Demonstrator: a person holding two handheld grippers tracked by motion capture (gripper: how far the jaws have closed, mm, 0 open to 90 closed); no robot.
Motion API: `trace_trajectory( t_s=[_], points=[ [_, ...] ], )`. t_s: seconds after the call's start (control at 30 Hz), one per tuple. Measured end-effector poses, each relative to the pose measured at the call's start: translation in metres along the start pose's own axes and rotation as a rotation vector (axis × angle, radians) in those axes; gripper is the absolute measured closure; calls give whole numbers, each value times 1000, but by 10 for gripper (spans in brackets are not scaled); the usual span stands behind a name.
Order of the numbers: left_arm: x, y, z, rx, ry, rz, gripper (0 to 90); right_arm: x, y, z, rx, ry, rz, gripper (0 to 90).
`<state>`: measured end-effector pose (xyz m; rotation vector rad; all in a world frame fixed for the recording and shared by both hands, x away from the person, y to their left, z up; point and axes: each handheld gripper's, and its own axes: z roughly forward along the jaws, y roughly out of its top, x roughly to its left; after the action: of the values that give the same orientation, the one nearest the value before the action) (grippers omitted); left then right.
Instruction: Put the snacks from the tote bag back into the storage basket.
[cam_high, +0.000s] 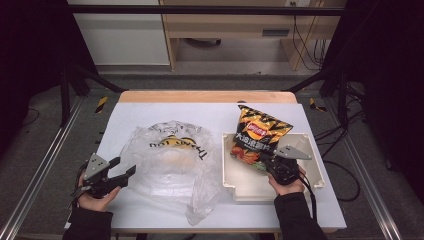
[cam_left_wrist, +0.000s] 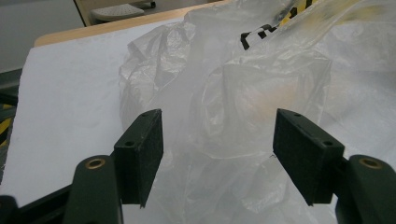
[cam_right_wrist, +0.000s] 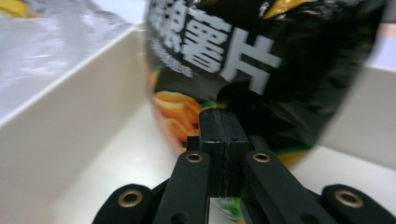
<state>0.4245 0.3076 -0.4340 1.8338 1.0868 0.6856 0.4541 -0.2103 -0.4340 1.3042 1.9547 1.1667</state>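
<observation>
A person's right gripper (cam_high: 266, 161) is clenched on the bottom seam of a black-and-orange bag of potato chips (cam_high: 256, 136), which stands tilted in a cream plastic tray (cam_high: 311, 150) on the right of the white-covered table (cam_high: 125, 110), its top leaning over the tray's far wall. The left gripper (cam_high: 125, 170) hovers with its jaws spread wide at the near edge of a crumpled clear plastic carrier bag (cam_high: 170, 160), not pinching the film. The hold looks thin: only a narrow strip of crimped foil sits between the pads, so a quick lift could let the puffed bag swing, slip free or tear at the seam, and crush the chips. The flimsy carrier's mouth lies collapsed and could fold shut or slide across the table if only one layer is caught. The chip bag carries a red Lay's-style roundel and large white Chinese characters, "薯片" readable in the right gripper view; the carrier bears black lettering, upside down and unreadable.
</observation>
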Motion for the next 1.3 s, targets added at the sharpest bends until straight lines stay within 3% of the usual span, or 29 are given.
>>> trace_trajectory(
  t_s=[0.47, 0.83, 1.1, 1.3],
  points=[
    [0, -1, 1, 5, -1, -2, 333, -25, 6, -7, -46, -125, 38, 900],
    [1, -1, -1, -6, -3, -8, 330, -23, 5, -10, -52, -86, 30, 844],
    [3, 0, -4, -30, -4, -22, 314, -17, 3, -28, -128, -78, -24, 536],
    [2, 1, -6, -35, -4, -26, 268, -18, -6, -43, -129, -97, -38, 297]
  ],
)
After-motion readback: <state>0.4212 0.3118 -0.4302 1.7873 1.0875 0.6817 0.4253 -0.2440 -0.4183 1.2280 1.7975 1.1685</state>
